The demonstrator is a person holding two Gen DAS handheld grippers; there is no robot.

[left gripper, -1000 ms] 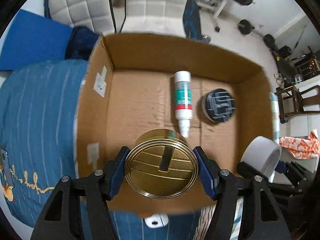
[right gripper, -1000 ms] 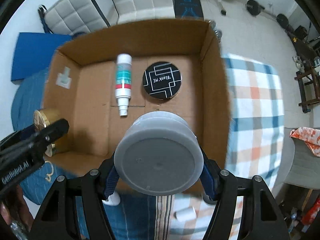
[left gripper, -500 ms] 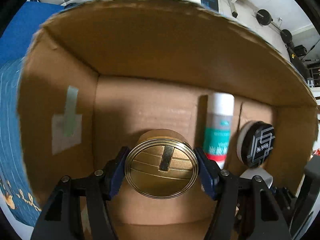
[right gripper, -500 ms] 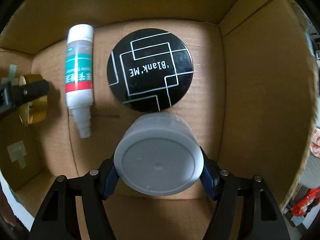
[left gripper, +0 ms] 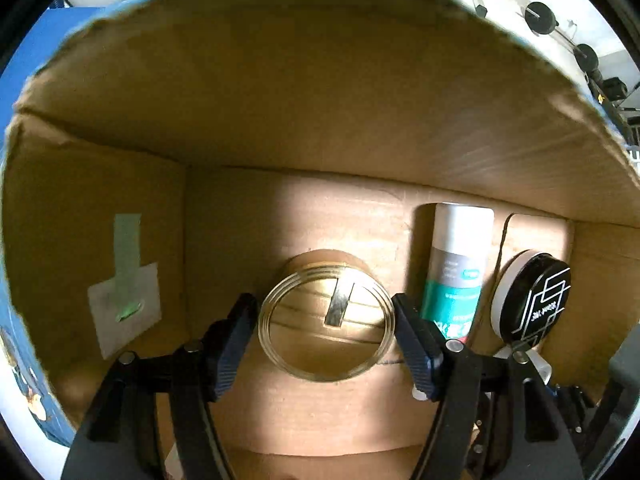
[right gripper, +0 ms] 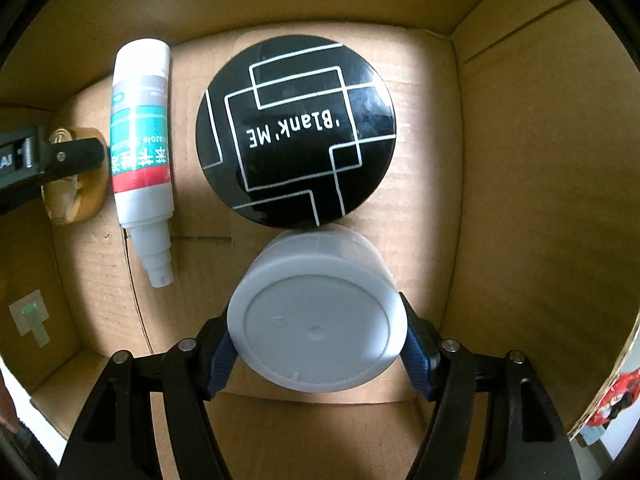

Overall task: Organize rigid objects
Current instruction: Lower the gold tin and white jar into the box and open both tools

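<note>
The gold tin [left gripper: 326,320] stands on the box [left gripper: 280,120] floor between the left gripper [left gripper: 325,328] pads, whose jaws are opening with gaps on both sides. Right of it lie the spray bottle [left gripper: 456,268] and black disc [right gripper: 296,130]. The right gripper [right gripper: 318,350], jaws opening, brackets the grey tub [right gripper: 320,312] near the disc.

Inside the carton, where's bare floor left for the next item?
Bare floor lies between the gold tin and the taped left wall, and right of the black Blank'ME disc toward the right wall. Crowded: tin, spray bottle, disc and grey jar sit close.
</note>
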